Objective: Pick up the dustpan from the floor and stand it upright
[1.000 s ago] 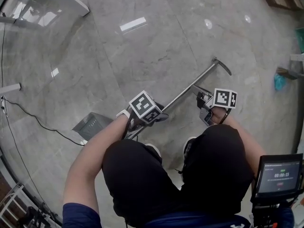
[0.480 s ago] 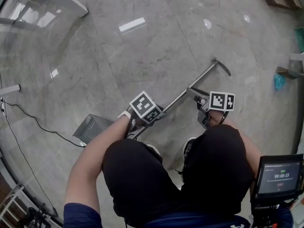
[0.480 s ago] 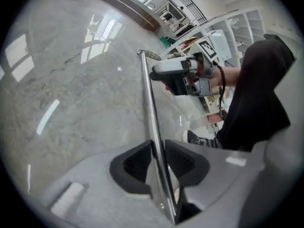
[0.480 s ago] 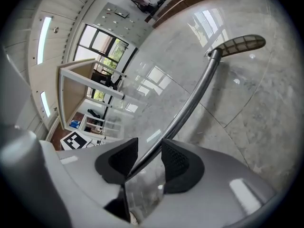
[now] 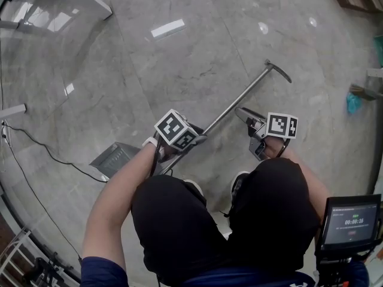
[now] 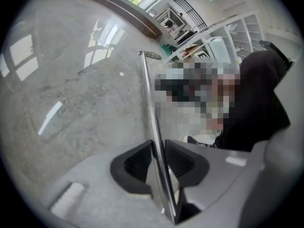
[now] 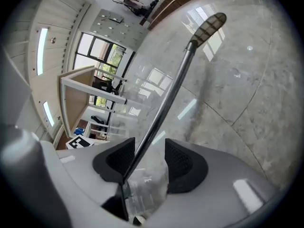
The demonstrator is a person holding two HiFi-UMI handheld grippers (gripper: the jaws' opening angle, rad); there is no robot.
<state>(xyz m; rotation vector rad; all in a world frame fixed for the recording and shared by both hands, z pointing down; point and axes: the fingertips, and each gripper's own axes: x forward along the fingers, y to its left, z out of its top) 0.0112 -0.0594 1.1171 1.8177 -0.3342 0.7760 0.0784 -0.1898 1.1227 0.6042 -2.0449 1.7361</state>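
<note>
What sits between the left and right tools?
The dustpan pole, in the head view. The left tool, just closing, clamps it; the right tool, just opening, stands open around it.

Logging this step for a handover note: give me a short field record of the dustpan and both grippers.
dustpan: pan end low at the floor, not yet upright
handle: metal rod slanting away from the pan
left gripper: jaws have just closed, clamped on the handle
right gripper: jaws have just opened, handle between them, not gripped
</note>
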